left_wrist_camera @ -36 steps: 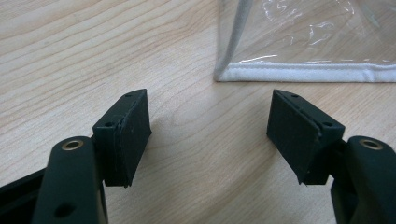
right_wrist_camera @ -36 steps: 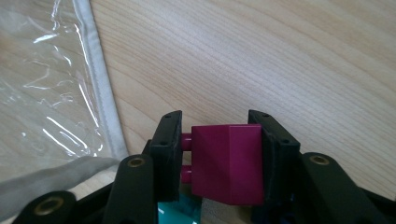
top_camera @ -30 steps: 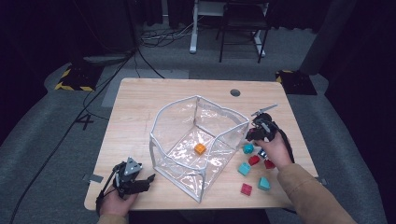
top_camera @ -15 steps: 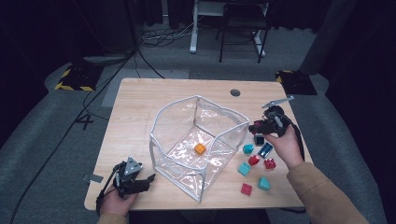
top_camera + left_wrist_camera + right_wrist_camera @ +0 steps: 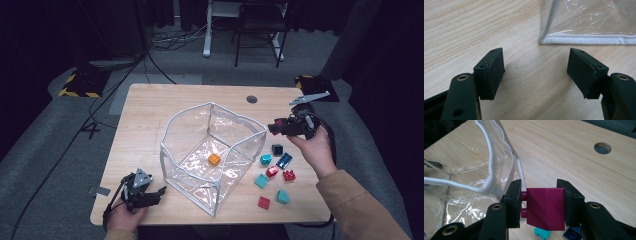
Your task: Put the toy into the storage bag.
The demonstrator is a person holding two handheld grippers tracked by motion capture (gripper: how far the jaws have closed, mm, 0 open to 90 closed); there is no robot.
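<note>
The right gripper (image 5: 539,205) pinched a magenta brick (image 5: 545,208) above the table (image 5: 150,115), just right of the clear bin (image 5: 212,155); the bin's open top lay to its left. The left gripper (image 5: 536,72), jaws spread and empty, rested at the bin's near-left corner.
</note>
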